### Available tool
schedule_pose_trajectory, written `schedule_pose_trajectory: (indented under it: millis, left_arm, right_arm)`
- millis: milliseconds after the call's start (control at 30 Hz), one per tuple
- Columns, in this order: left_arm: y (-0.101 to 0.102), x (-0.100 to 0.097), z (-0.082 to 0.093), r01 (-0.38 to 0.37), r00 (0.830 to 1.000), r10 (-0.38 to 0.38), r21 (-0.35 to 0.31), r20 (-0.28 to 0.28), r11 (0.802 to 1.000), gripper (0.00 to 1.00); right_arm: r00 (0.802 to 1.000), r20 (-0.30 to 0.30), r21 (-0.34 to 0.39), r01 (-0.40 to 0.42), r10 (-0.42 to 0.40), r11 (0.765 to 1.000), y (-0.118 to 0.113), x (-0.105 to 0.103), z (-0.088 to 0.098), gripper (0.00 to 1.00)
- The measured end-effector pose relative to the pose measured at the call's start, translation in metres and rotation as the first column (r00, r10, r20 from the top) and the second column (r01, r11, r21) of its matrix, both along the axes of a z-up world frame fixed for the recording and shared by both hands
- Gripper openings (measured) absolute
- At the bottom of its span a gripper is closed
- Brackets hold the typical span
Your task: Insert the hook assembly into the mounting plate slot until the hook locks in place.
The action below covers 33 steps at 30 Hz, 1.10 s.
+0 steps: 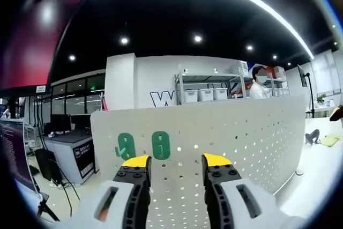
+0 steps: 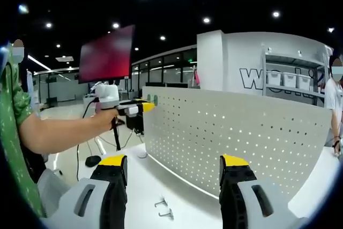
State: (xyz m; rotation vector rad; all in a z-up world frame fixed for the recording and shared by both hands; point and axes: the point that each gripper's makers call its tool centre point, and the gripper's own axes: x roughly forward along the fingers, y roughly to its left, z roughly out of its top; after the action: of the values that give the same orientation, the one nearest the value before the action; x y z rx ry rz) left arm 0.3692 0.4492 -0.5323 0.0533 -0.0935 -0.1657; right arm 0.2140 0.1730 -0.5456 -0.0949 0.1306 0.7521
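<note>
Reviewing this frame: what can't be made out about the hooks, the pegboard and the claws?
- Hooks, right gripper view: too small to tell their shape.
- Pegboard, left gripper view: lower part hidden behind the open left claw.
- Left claw in the right gripper view: too small to see whether it holds anything.

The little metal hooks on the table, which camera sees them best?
The right gripper view: the hooks lie on the white table between its open jaws, before the pegboard. The left gripper view faces the pegboard instead.
</note>
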Motion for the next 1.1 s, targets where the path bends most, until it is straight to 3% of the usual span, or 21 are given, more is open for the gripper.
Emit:
schedule_pose_trajectory:
  millis: [600,1100]
  left_arm:
    - [-0.014,-0.045,-0.004,0.04,0.999,-0.04,-0.013,-0.009,0.999,0.41]
    - [-0.033,-0.1,-0.023,0.109,0.993,-0.111,-0.033,-0.044,0.993,0.43]
  right_arm:
    - [1.0,0.013,0.009,-0.016,0.016,1.0,0.003,-0.013,0.005,0.71]
    - [0.999,0.013,0.015,-0.036,0.036,0.999,0.008,-0.028,0.003,0.7]
